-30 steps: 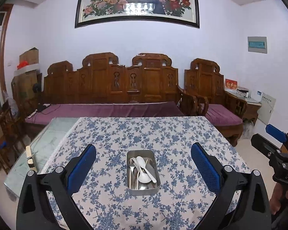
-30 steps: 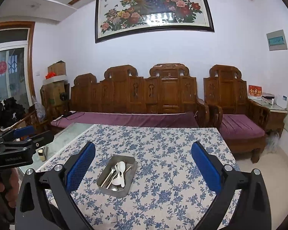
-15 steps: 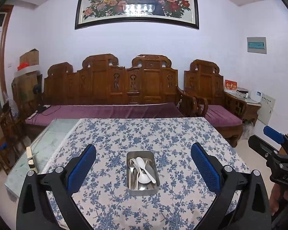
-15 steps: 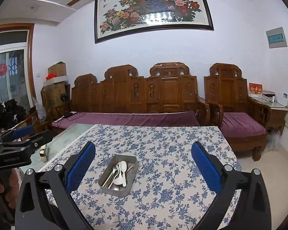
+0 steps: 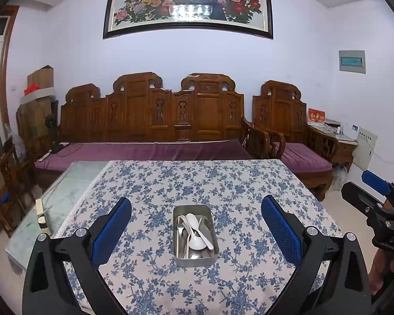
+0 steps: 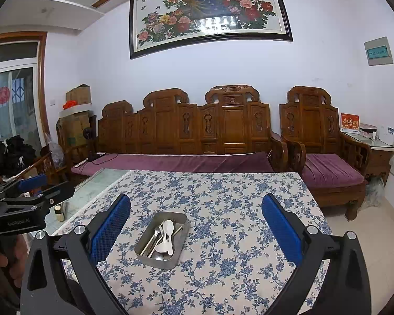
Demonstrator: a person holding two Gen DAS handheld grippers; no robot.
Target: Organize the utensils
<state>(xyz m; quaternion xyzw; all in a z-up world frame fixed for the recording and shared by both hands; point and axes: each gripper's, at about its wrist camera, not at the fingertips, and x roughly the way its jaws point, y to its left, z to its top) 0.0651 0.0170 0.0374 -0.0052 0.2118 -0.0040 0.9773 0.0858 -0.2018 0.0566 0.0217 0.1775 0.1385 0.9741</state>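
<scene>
Both tongs (image 5: 196, 225) (image 6: 196, 225) gape wide — holding nothing.

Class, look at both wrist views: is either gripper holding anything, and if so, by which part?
Nothing is held. The left gripper and right gripper are both open above the table; the utensils lie untouched in the metal tray.

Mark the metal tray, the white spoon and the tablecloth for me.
metal tray (image 5: 195, 260), left wrist view, near wall.
white spoon (image 5: 192, 220), left wrist view, bowl.
tablecloth (image 6: 236, 202), right wrist view, bare patch beyond the tray.
</scene>
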